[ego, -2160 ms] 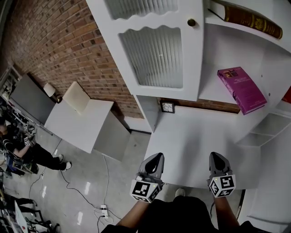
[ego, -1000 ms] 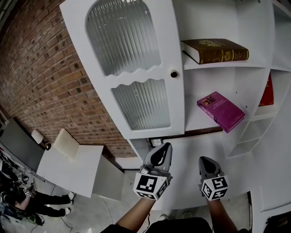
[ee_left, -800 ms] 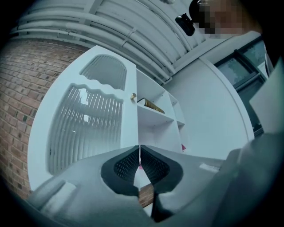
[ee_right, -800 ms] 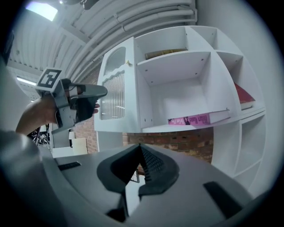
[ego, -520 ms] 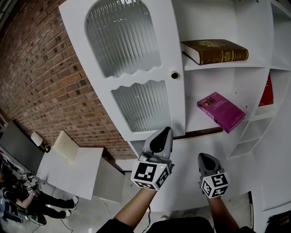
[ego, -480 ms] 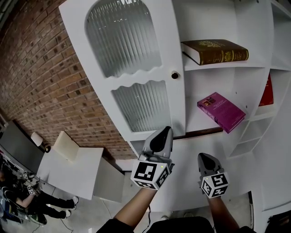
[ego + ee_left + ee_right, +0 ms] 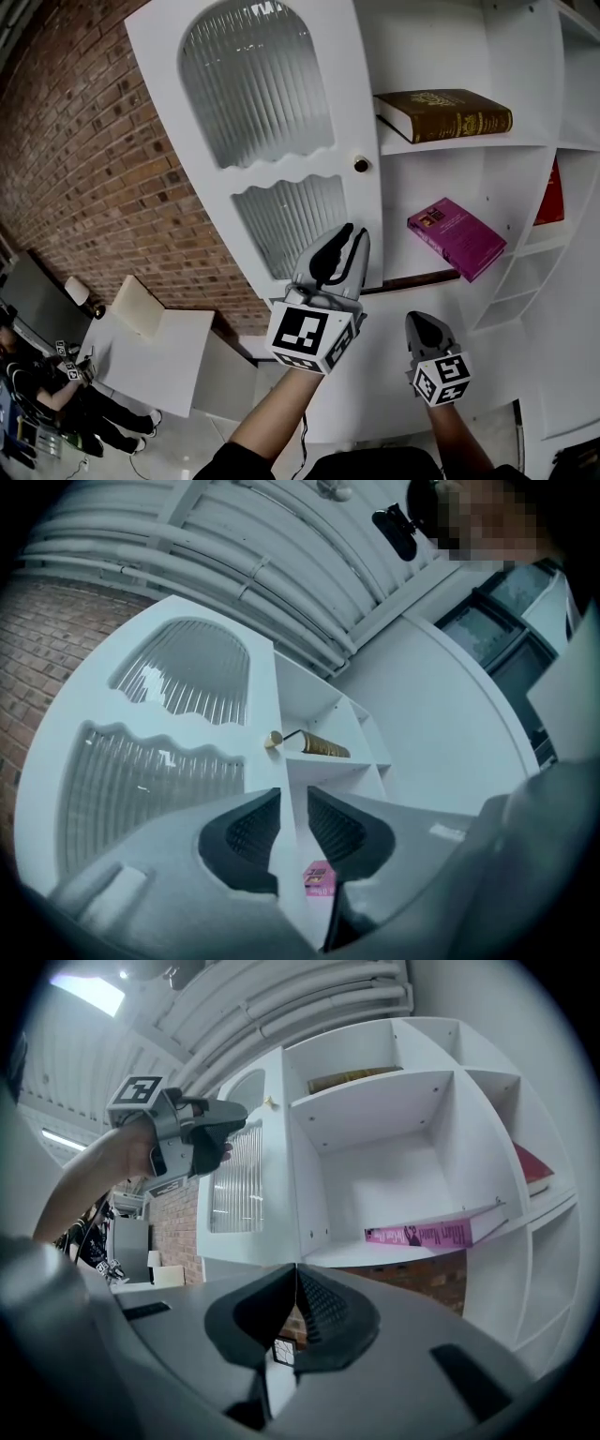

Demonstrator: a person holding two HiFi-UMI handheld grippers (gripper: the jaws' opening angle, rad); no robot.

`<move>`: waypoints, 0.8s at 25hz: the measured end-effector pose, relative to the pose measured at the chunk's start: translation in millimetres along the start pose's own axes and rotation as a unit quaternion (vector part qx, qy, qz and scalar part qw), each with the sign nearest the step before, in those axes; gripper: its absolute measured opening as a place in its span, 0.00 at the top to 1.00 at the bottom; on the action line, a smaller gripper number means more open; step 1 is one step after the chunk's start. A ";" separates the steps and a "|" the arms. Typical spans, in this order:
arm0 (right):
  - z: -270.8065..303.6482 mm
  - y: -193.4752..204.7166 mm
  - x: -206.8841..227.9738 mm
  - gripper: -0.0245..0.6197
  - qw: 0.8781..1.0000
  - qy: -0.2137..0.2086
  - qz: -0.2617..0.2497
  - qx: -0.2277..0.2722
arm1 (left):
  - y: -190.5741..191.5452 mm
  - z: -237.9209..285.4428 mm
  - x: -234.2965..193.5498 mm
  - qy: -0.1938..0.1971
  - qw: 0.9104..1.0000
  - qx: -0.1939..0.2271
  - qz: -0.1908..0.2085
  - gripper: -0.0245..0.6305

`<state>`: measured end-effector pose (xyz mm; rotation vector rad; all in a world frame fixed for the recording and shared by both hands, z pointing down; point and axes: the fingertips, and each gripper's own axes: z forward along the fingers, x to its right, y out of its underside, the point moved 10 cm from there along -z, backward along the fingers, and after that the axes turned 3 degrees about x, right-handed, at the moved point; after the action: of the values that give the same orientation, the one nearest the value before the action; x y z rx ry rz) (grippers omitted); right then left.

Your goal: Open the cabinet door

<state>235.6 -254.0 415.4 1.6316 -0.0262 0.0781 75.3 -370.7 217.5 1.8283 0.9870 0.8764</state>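
In your head view, the white-painted cabinet door [image 7: 349, 103] fills eleven to twelve o'clock. Its two ribbed glass panes [image 7: 258, 84] read pale grey with fine vertical stripes and wavy edges. The small round brass-coloured knob [image 7: 361, 164] shows dull gold against that white. At one o'clock you see a thick dark brown book [image 7: 445, 112] with gold lettering and cream page edges, on the white open shelving [image 7: 469, 141]. At three o'clock there is a magenta book [image 7: 459, 236], its spine pink with dark lettering in your right gripper view, and past it a sliver of a red book [image 7: 551, 192]. From nine to ten o'clock runs the red-brown brick wall [image 7: 84, 159] with pale mortar lines.
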 end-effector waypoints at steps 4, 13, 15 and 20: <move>3.2 -2.0 4.6 0.96 1.000 -0.008 0.003 0.004 | -18.8 16.1 1.0 0.014 0.999 0.026 0.015 0.72; 15.7 -6.3 14.3 0.96 0.999 -0.030 -0.004 0.009 | -40.0 58.9 -2.3 -0.018 0.996 0.028 0.085 0.71; 17.0 -6.2 17.4 0.96 0.999 -0.030 -0.006 0.011 | -41.1 63.7 -3.1 -0.031 0.995 0.030 0.095 0.71; 19.8 -5.9 25.3 0.95 0.999 -0.044 0.008 0.018 | -45.5 72.6 -2.9 -0.054 0.992 0.037 0.112 0.71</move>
<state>261.9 -272.6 410.0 1.6704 -0.1053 0.0197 123.3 -384.2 147.8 2.0558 0.7657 0.8719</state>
